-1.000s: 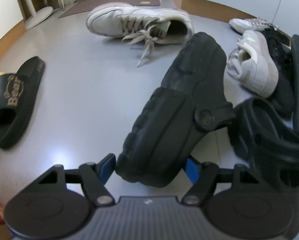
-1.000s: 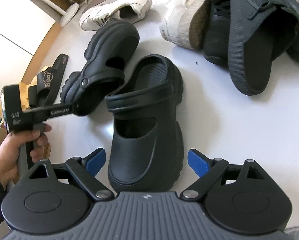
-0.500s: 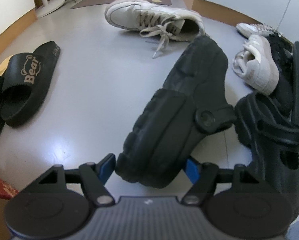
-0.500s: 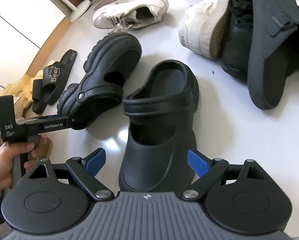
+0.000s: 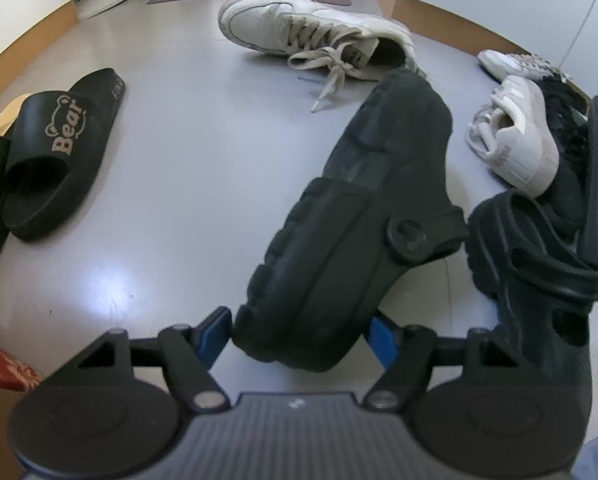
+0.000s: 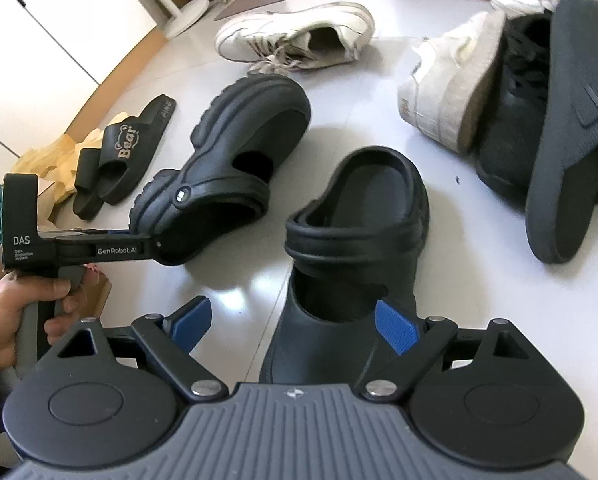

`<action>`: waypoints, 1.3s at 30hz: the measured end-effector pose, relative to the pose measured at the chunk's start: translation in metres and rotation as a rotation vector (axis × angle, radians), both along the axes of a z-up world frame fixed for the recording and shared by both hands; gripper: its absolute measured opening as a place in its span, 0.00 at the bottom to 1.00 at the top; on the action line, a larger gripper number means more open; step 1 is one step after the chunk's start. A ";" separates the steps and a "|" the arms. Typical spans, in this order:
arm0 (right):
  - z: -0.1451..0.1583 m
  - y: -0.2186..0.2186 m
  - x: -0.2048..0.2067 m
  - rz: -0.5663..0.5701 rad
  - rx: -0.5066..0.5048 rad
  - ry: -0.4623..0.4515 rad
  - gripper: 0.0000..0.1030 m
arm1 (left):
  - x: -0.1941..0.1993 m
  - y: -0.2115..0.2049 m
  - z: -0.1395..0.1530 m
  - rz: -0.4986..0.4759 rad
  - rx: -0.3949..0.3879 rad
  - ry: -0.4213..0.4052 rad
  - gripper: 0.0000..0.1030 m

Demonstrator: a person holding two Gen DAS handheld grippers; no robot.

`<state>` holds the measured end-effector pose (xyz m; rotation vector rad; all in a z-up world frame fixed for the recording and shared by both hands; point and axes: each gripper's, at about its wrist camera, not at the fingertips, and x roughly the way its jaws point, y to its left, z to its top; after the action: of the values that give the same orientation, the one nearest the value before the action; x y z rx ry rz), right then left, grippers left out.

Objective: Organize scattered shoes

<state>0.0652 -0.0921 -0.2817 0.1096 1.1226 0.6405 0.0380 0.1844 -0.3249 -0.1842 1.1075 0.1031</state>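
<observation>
On the pale grey floor, scattered shoes. Readable text: "Bear" with a bear outline on the black slide at left; "DAS" and "GenRobot.AI" on the left gripper's side, seen from the right wrist; smaller print below "DAS" too small to read.

Left gripper is clamped on the heel end of a black clog, blue pads pressing either side, jaws about two-thirds apart. The clog is tipped sole-left, long axis running away from the gripper, toe towards the white sneaker with loose laces. In the right wrist view the same clog shows its heel strap and rivet, with a hand on the gripper handle.

Right gripper stands wide apart, holding nothing. The second clog sits upright on the floor, heel nearest the gripper, toe pointing away, long axis roughly along the fingers. Its heel lies between the blue pads; the right pad looks just beside it, contact unclear, the left pad clear of it.

The two clogs lie side by side, near each other. Far right: pile of a cream sneaker, black laced shoe and black sandal leaning together.
</observation>
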 end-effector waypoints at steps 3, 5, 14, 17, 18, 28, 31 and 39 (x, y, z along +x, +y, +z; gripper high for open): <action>0.003 0.007 0.001 0.017 -0.001 -0.019 0.90 | -0.006 -0.003 0.004 -0.002 -0.024 0.010 0.72; 0.004 0.010 0.002 0.026 -0.003 -0.028 0.90 | -0.007 -0.004 0.006 0.002 -0.029 0.015 0.72; 0.004 0.013 0.003 0.039 -0.006 -0.039 0.90 | -0.015 -0.004 0.019 0.028 -0.064 -0.004 0.71; 0.004 0.014 0.002 0.044 -0.009 -0.048 0.90 | -0.015 -0.004 0.024 0.048 -0.065 -0.003 0.71; 0.004 0.014 0.003 0.045 -0.009 -0.049 0.90 | -0.015 -0.005 0.026 0.060 -0.062 -0.003 0.72; 0.012 0.027 0.011 0.118 -0.011 -0.120 0.90 | -0.018 -0.013 0.048 0.081 -0.068 -0.035 0.77; 0.020 0.037 0.015 0.163 -0.021 -0.175 0.90 | -0.024 -0.012 0.052 0.105 -0.079 -0.038 0.77; 0.039 0.075 0.013 0.352 -0.094 -0.357 0.88 | -0.031 -0.003 0.057 0.172 -0.076 -0.063 0.80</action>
<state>0.0783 -0.0166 -0.2428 -0.2800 0.8274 0.8798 0.0071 0.1815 -0.2674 -0.3486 1.0320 0.2076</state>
